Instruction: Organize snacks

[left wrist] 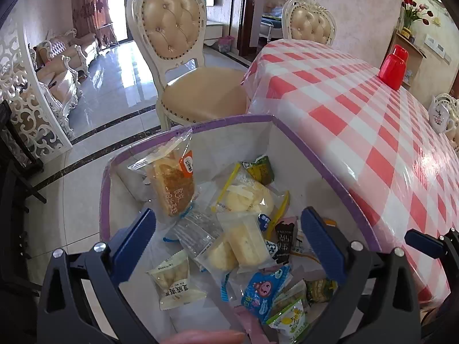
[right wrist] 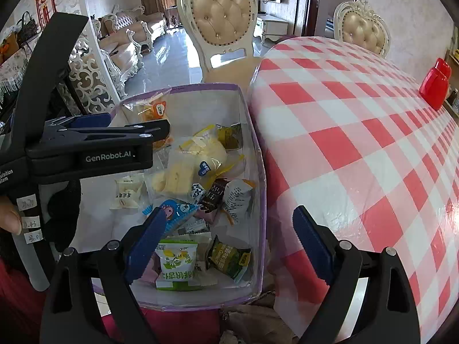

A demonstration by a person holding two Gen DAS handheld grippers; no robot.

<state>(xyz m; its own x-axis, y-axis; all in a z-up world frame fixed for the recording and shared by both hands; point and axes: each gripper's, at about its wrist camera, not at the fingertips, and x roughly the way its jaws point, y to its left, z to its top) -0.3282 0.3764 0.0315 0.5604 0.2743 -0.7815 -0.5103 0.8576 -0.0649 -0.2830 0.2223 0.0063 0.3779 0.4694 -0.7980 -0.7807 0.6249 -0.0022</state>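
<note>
Beside the checkered table [right wrist: 358,120], a clear bin [right wrist: 259,177] with purple trim holds the wrapped snacks [left wrist: 229,229]. Left gripper [left wrist: 228,246] and right gripper [right wrist: 228,242] both hover above it, jaws spread wide, holding nothing.

"GenRobot.AI" on left gripper [right wrist: 137,134]

Bright daylight is admitted through the far windows [left wrist: 120,3]. Strong glare is seen on the glossy floor [left wrist: 126,66] and on the plastic-covered surface [right wrist: 358,154]. Heavy fisheye curvature and dark vignetting are seen at the corners. Focus is sharp centrally, softened toward the edges.
</note>
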